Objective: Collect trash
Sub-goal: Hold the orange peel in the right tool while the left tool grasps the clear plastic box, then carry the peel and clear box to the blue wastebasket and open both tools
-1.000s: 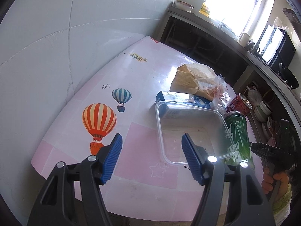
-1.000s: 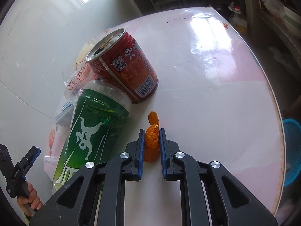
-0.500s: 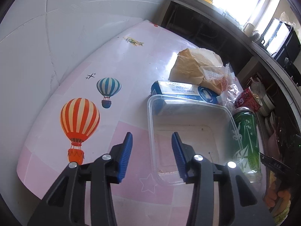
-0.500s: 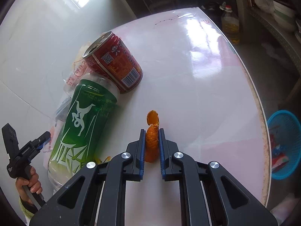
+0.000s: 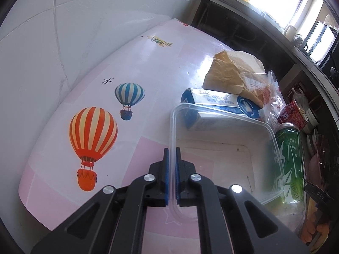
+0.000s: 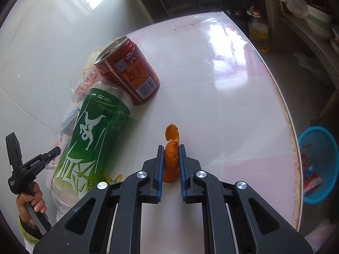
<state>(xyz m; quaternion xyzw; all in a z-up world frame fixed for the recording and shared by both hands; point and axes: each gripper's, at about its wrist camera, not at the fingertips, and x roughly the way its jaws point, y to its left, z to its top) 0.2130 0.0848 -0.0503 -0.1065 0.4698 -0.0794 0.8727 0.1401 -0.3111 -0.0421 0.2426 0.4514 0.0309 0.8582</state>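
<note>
Balloon stickers brighten the pink table (image 5: pixel 148 48): a big red striped balloon (image 5: pixel 92 134) and a smaller blue one (image 5: pixel 129 94). A bottle of yellow oil (image 6: pixel 258 34) stands on the floor beyond the far edge.

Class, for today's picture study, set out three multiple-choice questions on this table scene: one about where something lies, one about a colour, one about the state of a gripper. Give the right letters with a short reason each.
1. Where does the green bottle lie?
A. In the blue basket
B. On the table beside the red can
C. Inside the clear tub

2. What colour is the bigger balloon picture on the table?
A. Orange and cream stripes
B. Plain green
C. Black

3. What is the left gripper doing?
A. Standing wide open
B. Holding the blue carton
C. Clamped on the wall of the clear tub

Answers:
1 B: the bottle lies on its side next to the red can.
2 A: its stripes show plainly.
3 C: the rim of the clear tub runs between the closed blue pads.
</note>
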